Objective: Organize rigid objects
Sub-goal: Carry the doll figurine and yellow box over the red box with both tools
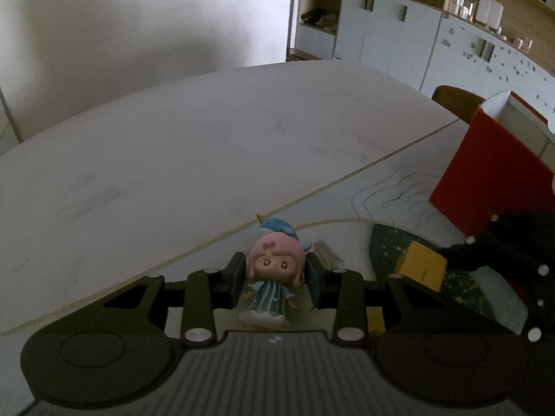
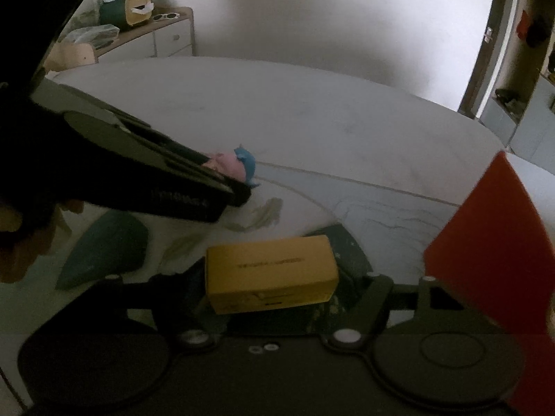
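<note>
A small doll (image 1: 272, 270) with pink hair, a blue narwhal hat and a teal dress sits between the fingers of my left gripper (image 1: 275, 275), which is shut on its head. It also shows in the right wrist view (image 2: 233, 166), held by the left gripper (image 2: 239, 190). A yellow box (image 2: 270, 272) lies crosswise in my right gripper (image 2: 274, 277), which is shut on it; its end shows in the left wrist view (image 1: 421, 265). A red open box (image 1: 492, 170) stands at the right, seen also in the right wrist view (image 2: 492, 242).
The white table (image 1: 208, 159) carries a printed mat (image 1: 399, 187) with dark green patches. Cabinets (image 1: 399, 34) stand beyond the far edge. A low dresser (image 2: 156, 38) with clutter is at the back left.
</note>
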